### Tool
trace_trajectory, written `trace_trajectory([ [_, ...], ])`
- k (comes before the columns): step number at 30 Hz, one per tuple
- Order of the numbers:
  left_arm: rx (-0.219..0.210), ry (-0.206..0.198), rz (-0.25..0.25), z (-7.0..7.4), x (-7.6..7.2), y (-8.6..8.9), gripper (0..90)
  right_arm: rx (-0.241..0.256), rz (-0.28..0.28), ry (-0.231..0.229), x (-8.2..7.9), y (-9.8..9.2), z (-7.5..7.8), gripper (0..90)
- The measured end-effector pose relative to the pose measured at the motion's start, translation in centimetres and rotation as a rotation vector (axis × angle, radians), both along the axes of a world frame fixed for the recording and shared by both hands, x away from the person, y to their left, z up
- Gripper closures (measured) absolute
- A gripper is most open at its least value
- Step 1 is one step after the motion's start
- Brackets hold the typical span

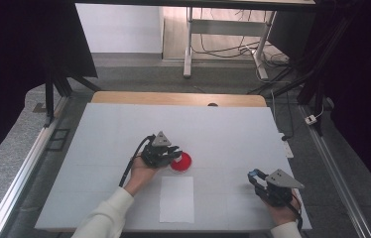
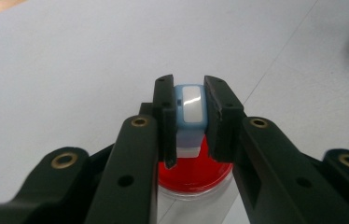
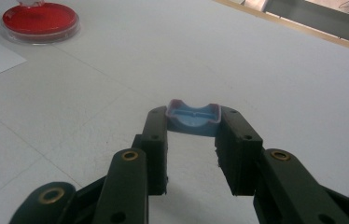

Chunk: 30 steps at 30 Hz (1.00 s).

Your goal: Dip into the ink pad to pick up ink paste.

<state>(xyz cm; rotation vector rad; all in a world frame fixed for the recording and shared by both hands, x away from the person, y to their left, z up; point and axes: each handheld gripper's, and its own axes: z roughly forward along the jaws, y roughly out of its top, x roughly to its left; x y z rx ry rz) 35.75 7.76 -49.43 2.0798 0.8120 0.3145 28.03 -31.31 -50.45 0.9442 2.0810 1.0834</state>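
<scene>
Clamping a blue stamp (image 2: 190, 112), the left gripper (image 2: 190, 116) hovers over the red dish (image 2: 196, 179).

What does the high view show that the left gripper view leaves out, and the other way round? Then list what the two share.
High view adds: the sheet of paper and the right gripper gripping a blue cap. Left gripper view adds: the small blue and white block clamped between its jaws. Shared: the left gripper, the red dish under it, the white table.

A red dish (image 1: 181, 162), pale-blue-and-white stamp (image 2: 190, 109), blue cap (image 3: 193, 117), white sheet (image 1: 176, 199), black tongs.
</scene>
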Motion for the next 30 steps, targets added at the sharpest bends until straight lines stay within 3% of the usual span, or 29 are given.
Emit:
trace_trajectory([
  [12, 0.022, 0.019, -0.013, -0.4, 0.5, -0.7, 75.1, 0.001, 0.001, 0.006, 0.1, 0.0, -0.1, 65.2],
  [30, 0.069, 0.007, -0.016, -0.5, 0.5, -1.5, 75.1, 0.001, -0.001, 0.005, 0.1, -0.1, -0.1, 65.1],
])
